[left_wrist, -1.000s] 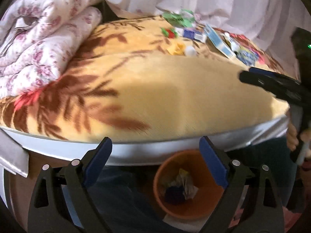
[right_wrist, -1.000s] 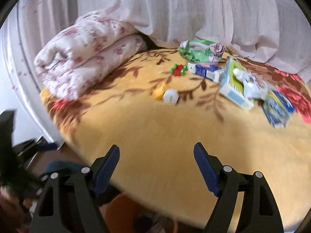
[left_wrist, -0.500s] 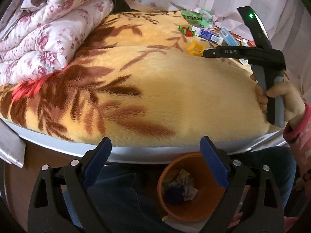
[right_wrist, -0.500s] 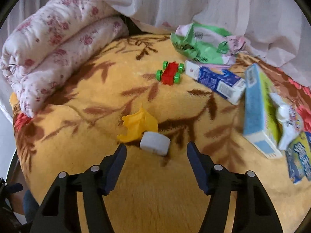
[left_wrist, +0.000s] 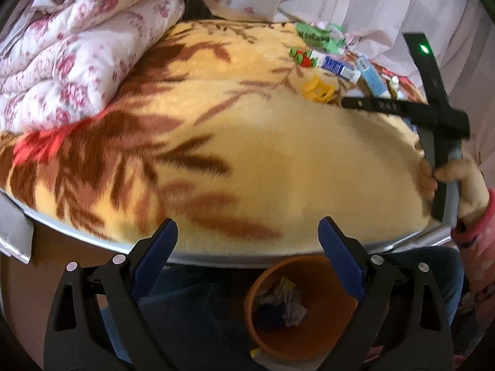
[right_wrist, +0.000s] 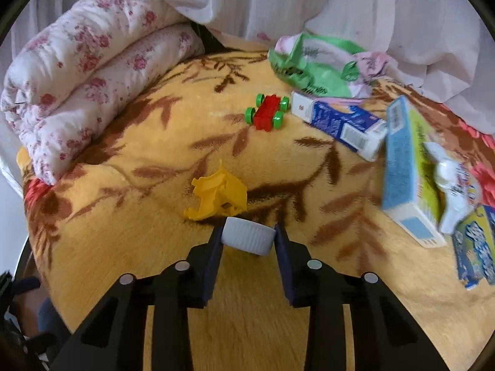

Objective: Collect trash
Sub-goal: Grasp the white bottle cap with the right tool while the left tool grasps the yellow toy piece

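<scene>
My right gripper (right_wrist: 249,236) is shut on a white bottle cap (right_wrist: 249,239) lying on the yellow floral blanket (right_wrist: 154,216), just in front of a crumpled yellow wrapper (right_wrist: 218,196). Farther back lie a green bag (right_wrist: 312,65), a blue and white carton (right_wrist: 340,125), a blue and green box (right_wrist: 405,167) and a blue packet (right_wrist: 478,250). My left gripper (left_wrist: 247,253) is open and empty at the bed's near edge, above an orange bin (left_wrist: 300,306) holding crumpled trash. The right gripper's body (left_wrist: 402,108) shows in the left wrist view over the blanket.
A red toy car with green wheels (right_wrist: 267,113) sits mid-blanket. A folded pink floral quilt (right_wrist: 92,77) fills the left side. White curtains (right_wrist: 309,0) hang behind. The grey bed rim (left_wrist: 216,259) runs above the bin.
My right gripper moved forward and down to the white cap and closed on it. The left gripper stayed open over the bin, shifting slightly.
</scene>
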The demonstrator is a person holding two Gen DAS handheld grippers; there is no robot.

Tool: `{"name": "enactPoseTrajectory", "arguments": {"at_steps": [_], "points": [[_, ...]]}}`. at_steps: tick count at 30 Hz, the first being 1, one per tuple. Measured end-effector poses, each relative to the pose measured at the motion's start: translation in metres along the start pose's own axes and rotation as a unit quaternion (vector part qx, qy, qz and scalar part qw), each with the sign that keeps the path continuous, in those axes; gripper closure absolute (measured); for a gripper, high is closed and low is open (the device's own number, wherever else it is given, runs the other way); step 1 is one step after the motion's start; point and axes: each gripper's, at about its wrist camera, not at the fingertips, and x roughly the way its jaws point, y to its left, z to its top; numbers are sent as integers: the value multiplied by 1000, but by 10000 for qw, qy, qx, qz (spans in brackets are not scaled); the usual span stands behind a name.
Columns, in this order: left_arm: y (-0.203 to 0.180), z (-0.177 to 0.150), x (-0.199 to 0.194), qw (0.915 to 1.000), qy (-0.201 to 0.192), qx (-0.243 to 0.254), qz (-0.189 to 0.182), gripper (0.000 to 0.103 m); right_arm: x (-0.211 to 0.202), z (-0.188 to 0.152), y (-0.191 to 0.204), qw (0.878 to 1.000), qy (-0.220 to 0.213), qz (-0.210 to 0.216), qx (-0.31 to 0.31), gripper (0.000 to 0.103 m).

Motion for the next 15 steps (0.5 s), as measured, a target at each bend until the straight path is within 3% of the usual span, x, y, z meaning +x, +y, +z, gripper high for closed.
{"name": "enactPoseTrajectory", "arguments": {"at_steps": [7, 12, 15], "points": [[-31, 45, 11, 9987, -251, 300, -318, 13, -68, -27, -16, 9987, -473, 74, 166, 69], [-56, 91, 55, 9958, -134, 293, -856, 13, -107, -47, -22, 9974, -697, -27, 170, 69], [-71, 117, 88, 9959, -5, 255, -871, 13, -124, -56, -26, 9965, -808, -36, 202, 69]]}}
